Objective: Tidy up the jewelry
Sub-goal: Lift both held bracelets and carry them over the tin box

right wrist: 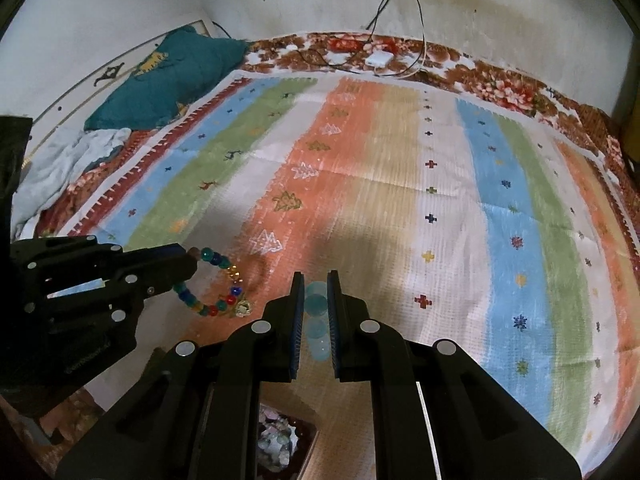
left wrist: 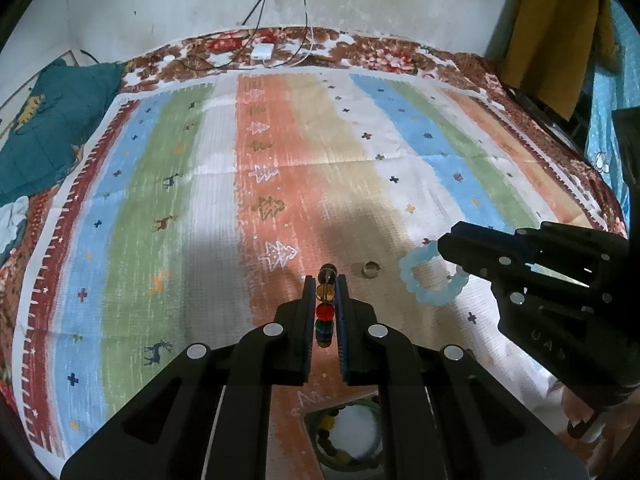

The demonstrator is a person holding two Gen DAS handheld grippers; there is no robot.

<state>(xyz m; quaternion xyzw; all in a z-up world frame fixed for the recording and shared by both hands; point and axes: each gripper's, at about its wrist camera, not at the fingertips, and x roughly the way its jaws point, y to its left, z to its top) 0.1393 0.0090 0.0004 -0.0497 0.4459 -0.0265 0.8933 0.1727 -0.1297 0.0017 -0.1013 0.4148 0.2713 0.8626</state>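
In the left wrist view, the left gripper at lower centre is clamped on a multicoloured bead bracelet; round glassy beads in dark, amber, red and green line up between its narrow jaws. In the right wrist view the same bracelet loops out from that gripper at left. The right gripper pinches a pale blue bracelet of smooth translucent beads, seen in the left wrist view as a ring at right. A small clear ring lies on the cloth between them. A box of jewelry sits at the bottom edge. Beyond spreads a striped woven mat, then a white charger by the wall.
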